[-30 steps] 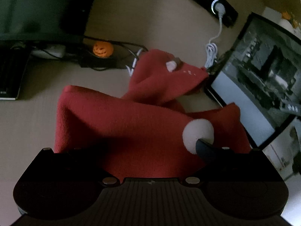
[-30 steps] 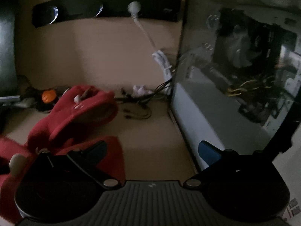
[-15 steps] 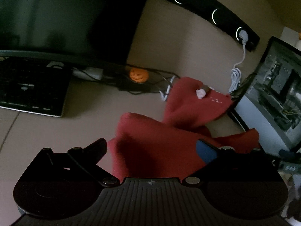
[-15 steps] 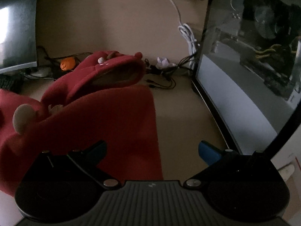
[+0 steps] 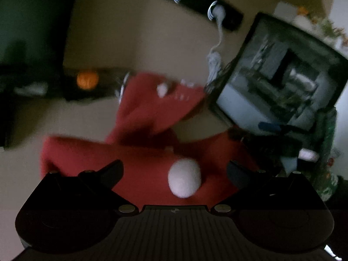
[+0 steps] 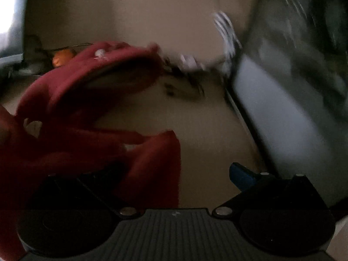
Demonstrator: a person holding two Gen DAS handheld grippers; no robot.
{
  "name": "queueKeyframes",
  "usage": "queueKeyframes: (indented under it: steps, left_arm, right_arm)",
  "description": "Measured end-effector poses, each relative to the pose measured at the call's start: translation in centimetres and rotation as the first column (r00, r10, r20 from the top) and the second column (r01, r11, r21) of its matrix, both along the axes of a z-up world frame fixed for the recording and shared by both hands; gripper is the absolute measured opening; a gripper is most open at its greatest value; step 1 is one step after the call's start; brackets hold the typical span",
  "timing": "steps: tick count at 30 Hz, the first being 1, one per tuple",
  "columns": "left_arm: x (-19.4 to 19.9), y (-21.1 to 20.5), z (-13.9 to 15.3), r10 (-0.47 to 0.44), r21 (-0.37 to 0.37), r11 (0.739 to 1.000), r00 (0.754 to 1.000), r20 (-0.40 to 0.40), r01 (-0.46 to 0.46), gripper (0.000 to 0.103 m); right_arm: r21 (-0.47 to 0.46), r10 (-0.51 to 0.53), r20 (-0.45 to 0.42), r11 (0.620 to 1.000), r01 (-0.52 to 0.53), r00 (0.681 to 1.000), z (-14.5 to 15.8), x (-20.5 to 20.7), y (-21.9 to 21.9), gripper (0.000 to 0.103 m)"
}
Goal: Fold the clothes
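Both tools agape, red garment [image 5: 139, 152] spread crosswise, hood rearward

I see a tan desk top [image 5: 152, 50] carrying everything here. A red fleece garment [image 5: 139, 158] lies spread on it near the front, its hood bunched up toward the back. At the back edge sit a small orange pumpkin [image 5: 87, 80] and tangled cables [image 6: 184, 84]. A glass-sided computer case [image 5: 276, 80] stands along the right edge.

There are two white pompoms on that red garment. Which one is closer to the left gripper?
The big pompom, lying between the open left gripper's fingers. The small one sits far off on the raised hood.
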State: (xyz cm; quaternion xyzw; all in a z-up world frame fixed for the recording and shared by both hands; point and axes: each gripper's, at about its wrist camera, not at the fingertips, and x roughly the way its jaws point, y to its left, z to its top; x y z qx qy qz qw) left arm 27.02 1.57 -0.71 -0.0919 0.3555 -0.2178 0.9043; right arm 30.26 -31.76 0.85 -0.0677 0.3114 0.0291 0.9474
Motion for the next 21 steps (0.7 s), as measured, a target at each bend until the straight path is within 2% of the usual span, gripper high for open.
queueKeyframes:
  steps: [3,5,7,9,11,13,14,16,18,21]
  left_arm:
    - [0.3,-0.4,-2.2,0.112,0.162,0.981,0.994,-0.02,-0.107,0.103]
    - [0.0,0.5,-2.4,0.189,0.2,0.963,0.982,-0.018,-0.181,0.103]
    - [-0.7,1.3,-1.3,0.22,0.16,0.963,0.976,-0.008,-0.215,0.103]
    - [-1.5,1.3,0.2,0.195,0.115,0.973,0.98,0.034,-0.198,0.103]
    - [-2.2,0.5,1.6,0.15,0.124,0.979,0.984,0.096,-0.162,0.103]
    - [-2.3,0.0,2.3,0.153,0.169,0.97,0.979,0.137,-0.175,0.103]
    - [-2.1,0.2,2.3,0.172,0.177,0.965,0.976,0.135,-0.195,0.103]
    - [-1.8,1.0,2.0,0.221,0.162,0.958,0.97,0.099,-0.235,0.103]
    - [-1.8,2.1,1.5,0.276,0.141,0.95,0.96,0.046,-0.28,0.103]
    - [-2.3,3.3,1.0,0.321,0.122,0.94,0.947,0.002,-0.319,0.103]
  right_arm:
    - [0.063,0.008,0.014,0.998,-0.009,1.0,0.6,-0.8,-1.4,0.103]
    - [0.105,0.013,0.024,0.994,-0.016,1.0,0.9,-1.4,-2.4,0.103]
    - [0.131,0.076,0.063,0.988,-0.084,0.995,1.8,-2.4,-2.1,0.103]
    - [0.163,0.159,0.074,0.972,-0.169,0.984,2.0,-3.0,-0.4,0.103]
    - [0.201,0.24,0.075,0.947,-0.251,0.968,1.8,-3.4,1.8,0.098]
    - [0.237,0.32,0.079,0.914,-0.33,0.944,1.5,-3.7,4.0,0.085]
    - [0.255,0.359,0.082,0.894,-0.368,0.93,1.4,-3.9,5.1,0.08]
    - [0.266,0.417,0.075,0.867,-0.421,0.906,0.6,-3.7,7.3,0.062]
    - [0.263,0.445,0.052,0.858,-0.442,0.894,-0.6,-3.2,8.8,0.054]
    - [0.207,0.459,0.005,0.869,-0.45,0.888,-2.6,-2.2,10.2,0.051]
